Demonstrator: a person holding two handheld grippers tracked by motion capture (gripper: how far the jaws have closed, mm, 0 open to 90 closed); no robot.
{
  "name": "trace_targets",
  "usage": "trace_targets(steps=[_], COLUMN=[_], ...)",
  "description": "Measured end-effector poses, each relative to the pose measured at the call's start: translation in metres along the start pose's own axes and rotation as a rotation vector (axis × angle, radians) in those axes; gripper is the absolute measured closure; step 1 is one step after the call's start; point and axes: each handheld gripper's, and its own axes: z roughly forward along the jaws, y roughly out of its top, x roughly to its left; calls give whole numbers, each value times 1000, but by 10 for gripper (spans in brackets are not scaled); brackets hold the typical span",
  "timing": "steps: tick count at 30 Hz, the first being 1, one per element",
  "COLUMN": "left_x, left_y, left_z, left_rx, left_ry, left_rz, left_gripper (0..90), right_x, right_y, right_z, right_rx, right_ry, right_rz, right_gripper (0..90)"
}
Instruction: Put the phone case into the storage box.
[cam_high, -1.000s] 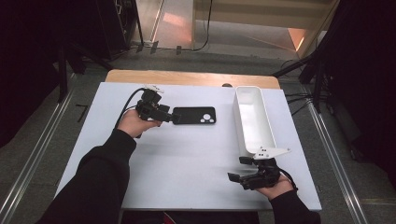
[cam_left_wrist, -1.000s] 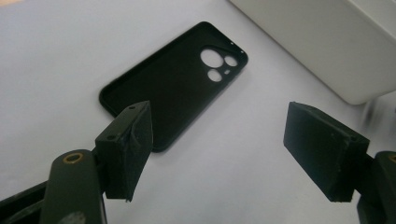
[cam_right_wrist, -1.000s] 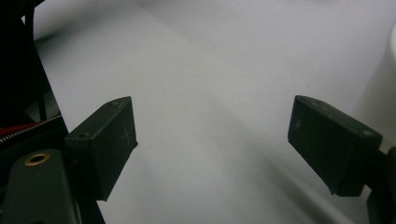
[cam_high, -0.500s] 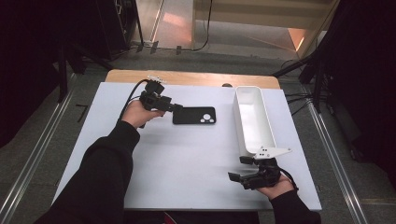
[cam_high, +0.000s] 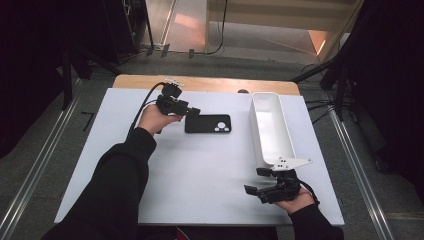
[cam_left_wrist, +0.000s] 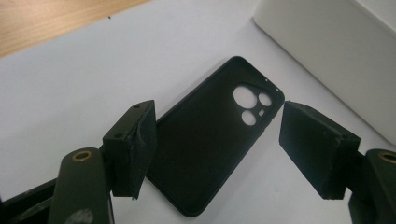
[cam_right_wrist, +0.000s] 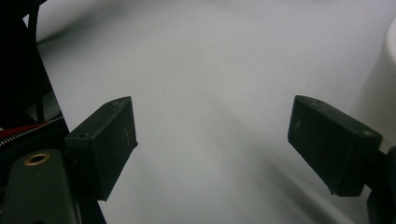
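Two grippers in play, one thing under work: a black phone case (cam_high: 208, 123) lying flat on the white table (cam_high: 200, 170), hollow side up, camera cutouts toward the white bin (cam_high: 270, 127).

Left gripper (cam_high: 192, 112) sits at the case's left end in the high view, held by the left hand (cam_high: 156, 119), jaws pointing along the table toward the case. In the left gripper view the phone case (cam_left_wrist: 212, 140) lies between and just beyond the two pads, angled, its near end running under the gap; the left pad overlaps the case's long edge, the right pad stands just off the corner by the cutouts. Jaws apart and have just been closing a little, with the case between them; pads not pressing on it as far as I can tell. Whether the left pad touches the rim can't be told.

Right gripper (cam_high: 256, 181) rests low at the near right of the table, just below the bin's near end, well apart from the case. Its own view shows the jaws wide apart over bare table (cam_right_wrist: 205, 93), nothing between them, bin wall (cam_right_wrist: 380, 88) at the right edge.

Bin stands lengthwise just right of the case, a narrow gap between them. Wooden strip (cam_high: 210, 84) runs along the far edge of the table.
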Motion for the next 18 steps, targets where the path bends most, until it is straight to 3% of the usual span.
trace_targets(steps=[2, 6, 7, 8, 9, 11, 12, 13, 14, 18], left_x=[-1, 2, 3, 3, 2, 1, 1, 2, 3, 5], left_y=[-2, -6, -6, -8, -9, -10, -11, -12, -12, -16], left_z=[0, 2, 2, 2, 1, 1, 1, 1, 1, 2], left_rx=[-1, -10, -6, -9, -15, -28, -19, -17, -13, -2], left_ry=[10, -3, -29, -41, -32, -44, -32, -30, -19, 8], left_rz=[22, -2, -6, -12, -7, -12, -2, 7, 1, 1], left_gripper=[326, 417, 422, 542, 542, 675, 818, 818, 891, 895], right_x=[0, 0, 0, 0, 0, 0, 1, 1, 1, 2], right_y=[0, 0, 0, 0, 0, 0, 0, 0, 0, 0], right_z=[0, 0, 0, 0, 0, 1, 1, 1, 1, 1], right_rx=[2, 0, 1, 0, 0, 0, 4, 4, 4, 1], right_ry=[2, 3, 3, 2, 2, 5, 7, 7, 7, 6], right_rz=[-3, 0, 0, -4, -4, -10, -5, -5, -6, -6], right_gripper=[138, 138, 138, 138, 138, 138, 138, 138, 138, 138])
